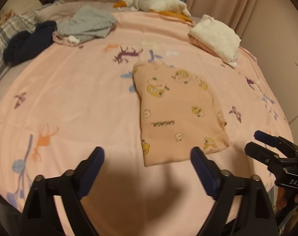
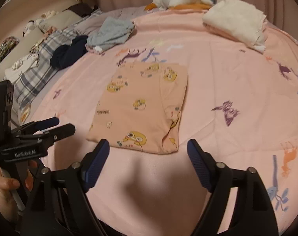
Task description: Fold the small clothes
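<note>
A peach garment [image 1: 178, 110] with yellow cartoon prints lies folded in a flat rectangle on the pink bedsheet [image 1: 80, 90]. It also shows in the right wrist view [image 2: 141, 106]. My left gripper [image 1: 148, 153] is open and empty, just short of the garment's near edge. My right gripper [image 2: 148, 144] is open and empty above the garment's near edge. The right gripper also shows at the right of the left wrist view [image 1: 255, 141]. The left gripper shows at the left of the right wrist view [image 2: 60, 125].
A grey garment [image 1: 86, 24] and a dark navy one [image 1: 29, 41] lie crumpled at the back left. A folded white pile [image 1: 215, 35] sits at the back right. A white plush duck [image 1: 156, 3] lies by the curtains. Plaid pillows [image 2: 37, 66] are at left.
</note>
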Available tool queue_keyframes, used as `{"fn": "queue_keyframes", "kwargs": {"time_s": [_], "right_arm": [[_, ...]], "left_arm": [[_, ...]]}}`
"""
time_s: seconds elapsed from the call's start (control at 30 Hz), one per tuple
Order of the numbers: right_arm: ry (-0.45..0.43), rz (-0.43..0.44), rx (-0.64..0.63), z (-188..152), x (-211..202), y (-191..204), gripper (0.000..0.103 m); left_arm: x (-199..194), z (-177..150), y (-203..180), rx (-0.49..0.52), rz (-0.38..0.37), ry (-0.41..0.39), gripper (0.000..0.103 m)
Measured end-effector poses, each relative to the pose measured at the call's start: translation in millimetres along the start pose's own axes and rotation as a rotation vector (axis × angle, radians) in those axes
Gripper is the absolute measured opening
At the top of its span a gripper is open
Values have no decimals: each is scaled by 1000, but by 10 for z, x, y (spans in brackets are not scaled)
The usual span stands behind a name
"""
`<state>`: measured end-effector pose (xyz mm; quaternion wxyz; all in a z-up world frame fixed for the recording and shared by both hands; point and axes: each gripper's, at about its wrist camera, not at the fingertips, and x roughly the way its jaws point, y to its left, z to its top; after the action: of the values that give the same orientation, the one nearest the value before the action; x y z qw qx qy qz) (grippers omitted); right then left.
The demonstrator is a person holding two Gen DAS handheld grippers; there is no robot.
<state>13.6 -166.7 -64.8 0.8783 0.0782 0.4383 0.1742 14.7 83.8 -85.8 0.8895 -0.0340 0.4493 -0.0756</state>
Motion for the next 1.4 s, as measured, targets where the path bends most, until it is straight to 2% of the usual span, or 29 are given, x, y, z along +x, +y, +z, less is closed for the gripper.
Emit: {"fn": "queue_keyframes", "kwargs": {"time_s": [0.07,0.13,0.3,0.57,0.77,0.93,1.4], "right_arm": [[-20,-11,5,33,-87,9,88],[-34,-18,7,53,-163,26,96],[-66,-14,-3,85,-304,80,103],[-91,-26,-35,153,-453,215,103],[-113,-38,-40,189,-530,283,103],[-96,-75,-35,172,-454,279,103],[-84,-82,-46,175,-428,349,103]], "left_arm": [[-76,27,-36,7,28,-16,98],[-119,52,-62,6,45,-20,98],[-239,95,-133,16,105,-30,99],[-436,129,-219,17,144,-46,99],[-538,145,-270,16,128,-45,99],[-537,146,-312,16,136,-35,100],[-489,133,-284,13,163,1,100]]}}
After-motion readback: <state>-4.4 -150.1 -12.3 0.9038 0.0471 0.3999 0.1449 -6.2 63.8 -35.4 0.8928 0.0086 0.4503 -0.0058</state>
